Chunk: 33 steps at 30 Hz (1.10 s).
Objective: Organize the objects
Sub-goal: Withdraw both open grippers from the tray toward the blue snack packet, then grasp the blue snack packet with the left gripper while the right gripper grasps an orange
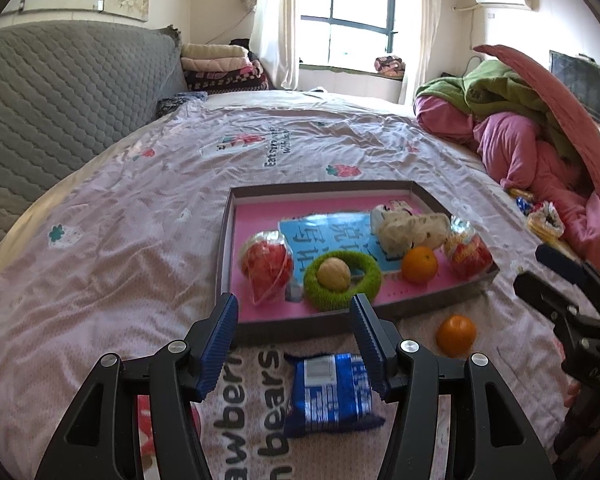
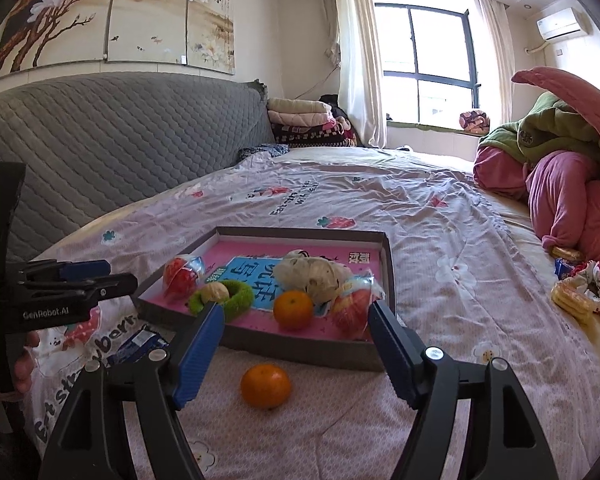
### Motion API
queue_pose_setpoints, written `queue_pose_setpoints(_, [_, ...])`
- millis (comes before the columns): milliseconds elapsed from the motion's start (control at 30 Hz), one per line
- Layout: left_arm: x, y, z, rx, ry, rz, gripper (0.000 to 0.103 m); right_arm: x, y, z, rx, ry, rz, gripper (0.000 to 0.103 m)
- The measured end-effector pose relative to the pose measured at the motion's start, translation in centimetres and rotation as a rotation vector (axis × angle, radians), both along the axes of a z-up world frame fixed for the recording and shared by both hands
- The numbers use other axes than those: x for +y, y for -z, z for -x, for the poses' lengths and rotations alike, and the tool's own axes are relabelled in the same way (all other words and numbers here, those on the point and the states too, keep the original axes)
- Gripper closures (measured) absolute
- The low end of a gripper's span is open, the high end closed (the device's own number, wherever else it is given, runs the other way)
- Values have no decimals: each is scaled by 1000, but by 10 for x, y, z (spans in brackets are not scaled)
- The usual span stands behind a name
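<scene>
Left wrist: gripper (image 1: 294,314) open over blue packet (image 1: 330,394)

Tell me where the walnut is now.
The walnut sits inside the green ring, in the tray near its front edge, left of the orange.

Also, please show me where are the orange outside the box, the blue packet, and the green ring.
orange outside the box (image 2: 265,385): right wrist view, middle of the peel.
blue packet (image 1: 332,394): left wrist view, centre of the wrapper.
green ring (image 1: 364,280): left wrist view, its fuzzy right side.
</scene>
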<state>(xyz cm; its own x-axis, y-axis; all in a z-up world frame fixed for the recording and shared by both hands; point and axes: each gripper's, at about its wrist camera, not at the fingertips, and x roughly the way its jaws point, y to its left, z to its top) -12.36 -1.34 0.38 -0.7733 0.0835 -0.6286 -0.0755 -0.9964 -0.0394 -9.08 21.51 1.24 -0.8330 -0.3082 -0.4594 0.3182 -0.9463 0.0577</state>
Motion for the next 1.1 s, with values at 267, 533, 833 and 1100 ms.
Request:
queue_pose_setpoints(267, [6, 3, -12, -14, 16, 15, 44, -8, 5, -11, -18, -10, -8, 29])
queue_pose_setpoints(533, [2, 7, -19, -38, 15, 12, 44, -11, 7, -17, -26, -19, -15, 29])
queue_pose_setpoints(833, [3, 22, -22, -97, 29, 7, 44, -14, 14, -15, -55, -24, -27, 29])
queue_pose_setpoints(1100, [10, 32, -21, -135, 48, 1, 44, -17, 22, -11, -91, -33, -30, 29])
